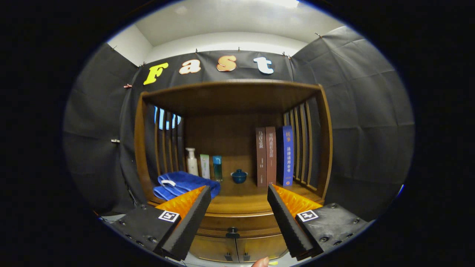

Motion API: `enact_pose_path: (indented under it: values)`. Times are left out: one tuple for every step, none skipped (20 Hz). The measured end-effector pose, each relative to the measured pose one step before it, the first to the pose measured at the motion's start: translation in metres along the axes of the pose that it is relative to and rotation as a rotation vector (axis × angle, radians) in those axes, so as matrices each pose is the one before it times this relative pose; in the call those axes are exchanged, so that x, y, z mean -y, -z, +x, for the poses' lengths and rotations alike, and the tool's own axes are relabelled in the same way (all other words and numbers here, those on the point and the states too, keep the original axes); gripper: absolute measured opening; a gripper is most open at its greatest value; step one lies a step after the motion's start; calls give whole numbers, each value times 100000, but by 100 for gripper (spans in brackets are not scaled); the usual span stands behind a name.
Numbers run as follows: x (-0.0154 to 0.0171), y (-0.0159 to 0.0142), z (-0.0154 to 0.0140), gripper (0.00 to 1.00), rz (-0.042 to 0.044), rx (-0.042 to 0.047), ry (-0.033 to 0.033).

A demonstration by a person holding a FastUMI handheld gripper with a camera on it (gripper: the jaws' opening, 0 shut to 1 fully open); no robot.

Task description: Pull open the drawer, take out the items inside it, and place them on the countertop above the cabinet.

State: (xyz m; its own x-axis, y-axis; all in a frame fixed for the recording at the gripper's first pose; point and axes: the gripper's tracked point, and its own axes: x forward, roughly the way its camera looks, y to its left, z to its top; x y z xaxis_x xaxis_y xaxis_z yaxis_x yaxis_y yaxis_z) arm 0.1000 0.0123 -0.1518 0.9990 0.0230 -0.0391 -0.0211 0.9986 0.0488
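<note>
Drawer [233, 222] sits shut under the countertop [237, 204], its dark knob [232, 233] between your fingers [185, 226] and just ahead of them. Your gripper [239, 196] is spread wide, holding nothing. Left to right on the countertop: blue towel [183, 184] just beyond your left finger, white pump bottle [192, 162], pale tube [205, 166], teal bottle [217, 167], small blue lidded bowl [239, 176], then three upright books [274, 155] near the slatted right side. A fingertip [261, 262] shows below the cabinet doors [237, 249].

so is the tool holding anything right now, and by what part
Nothing is held: the tool is open, its fingers apart with only air between them, short of the drawer knob.
</note>
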Motion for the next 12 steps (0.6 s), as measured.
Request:
enact_pose_path:
  values:
    - [200,2168,532,99,1446,-1262,-228]
    - [24,2393,231,99,1537,-1497,-996]
    - [-109,2111,559,99,1391,-2038,-313]
    - [60,2534,421,99,426,-3562,218]
    - [72,2180,523,99,-467,-3038,88]
    - [-188,1633,770,99,-735,-2236,-2]
    - [-83,1111,680,99,-739,-1792,98]
    - [-6,899,731,99,-97,-1395,-356]
    - [-72,1129,672,99,381,-1671,46]
    - [-189,887,95,92,615,-1772,-339]
    - [-243,337,466,85,1027,-266,377]
    - [-78,257,367,79,-386,128,372]
